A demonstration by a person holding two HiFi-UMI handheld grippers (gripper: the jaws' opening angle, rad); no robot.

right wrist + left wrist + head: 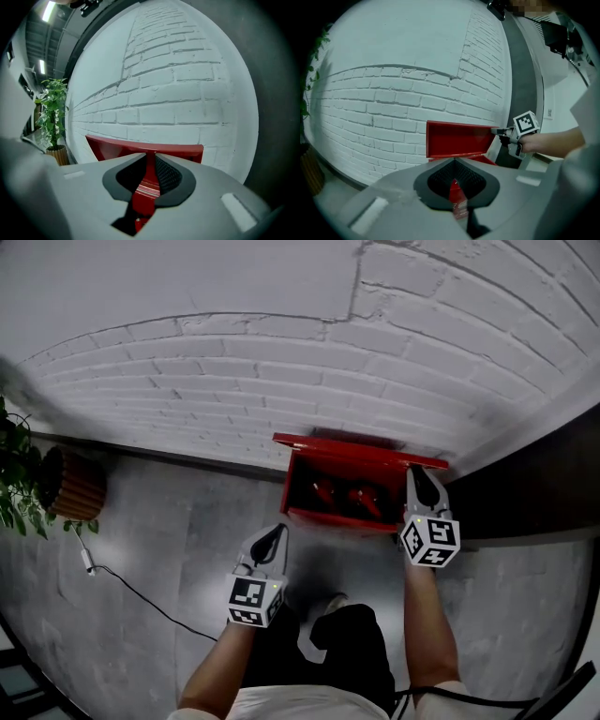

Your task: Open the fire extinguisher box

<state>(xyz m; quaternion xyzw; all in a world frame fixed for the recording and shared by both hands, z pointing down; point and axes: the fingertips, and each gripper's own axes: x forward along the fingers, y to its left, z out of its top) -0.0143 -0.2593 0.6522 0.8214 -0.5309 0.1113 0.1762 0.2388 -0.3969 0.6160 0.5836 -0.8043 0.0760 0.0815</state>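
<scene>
Your right gripper [419,474] pinches the 3 o'clock corner of the raised lid [457,139] of the red metal fire extinguisher box [333,518]; its own view shows the clamped edge. Your left gripper [277,535], closed on nothing, hovers at the box's 7 o'clock, seen only in the head view.

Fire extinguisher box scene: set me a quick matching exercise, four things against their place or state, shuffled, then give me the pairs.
Things:
1. lid
2. left gripper
3. right gripper
4. potted plant

Places or states:
A. far left, by the brick wall
B. shut on the lid's right end
C. raised upright, box open
D. shut on nothing, over the floor, short of the box

Pairs: 1-C; 2-D; 3-B; 4-A
</scene>
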